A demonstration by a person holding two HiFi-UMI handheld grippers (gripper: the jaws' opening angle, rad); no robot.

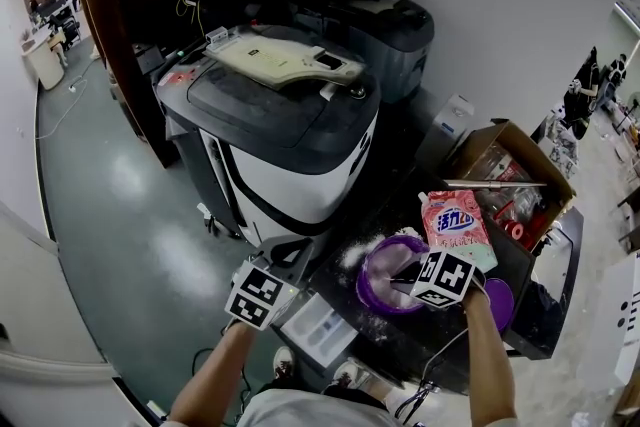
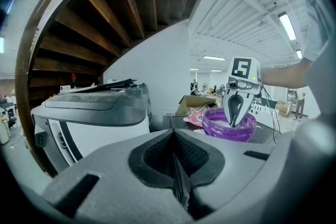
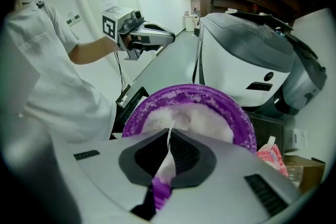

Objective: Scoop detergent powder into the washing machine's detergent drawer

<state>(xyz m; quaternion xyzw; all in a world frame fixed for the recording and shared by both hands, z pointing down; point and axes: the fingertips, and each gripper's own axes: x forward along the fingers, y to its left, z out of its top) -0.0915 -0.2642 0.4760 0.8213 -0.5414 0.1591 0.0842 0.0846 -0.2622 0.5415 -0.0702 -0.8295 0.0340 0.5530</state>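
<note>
A purple bowl (image 1: 385,287) (image 3: 239,115) (image 2: 229,126) of white detergent powder stands on a dark table. My right gripper (image 1: 405,280) (image 3: 170,131) (image 2: 234,118) reaches into it and is shut on the purple handle of a scoop (image 3: 167,162), whose tip is dug into the powder. My left gripper (image 1: 290,260) (image 2: 175,139) hangs left of the bowl, between it and the washing machine (image 1: 275,130) (image 2: 89,113), shut with nothing in it. Just behind the bowl lies a pink detergent bag (image 1: 457,220) (image 3: 273,157). I cannot make out the detergent drawer.
A cream panel (image 1: 285,60) lies on the washer's lid. Behind the bag is an open cardboard box (image 1: 510,175), and a purple lid (image 1: 500,303) lies right of the bowl. A pale rectangular tray (image 1: 320,330) sits at the table's near edge. A second machine (image 1: 385,30) stands further back.
</note>
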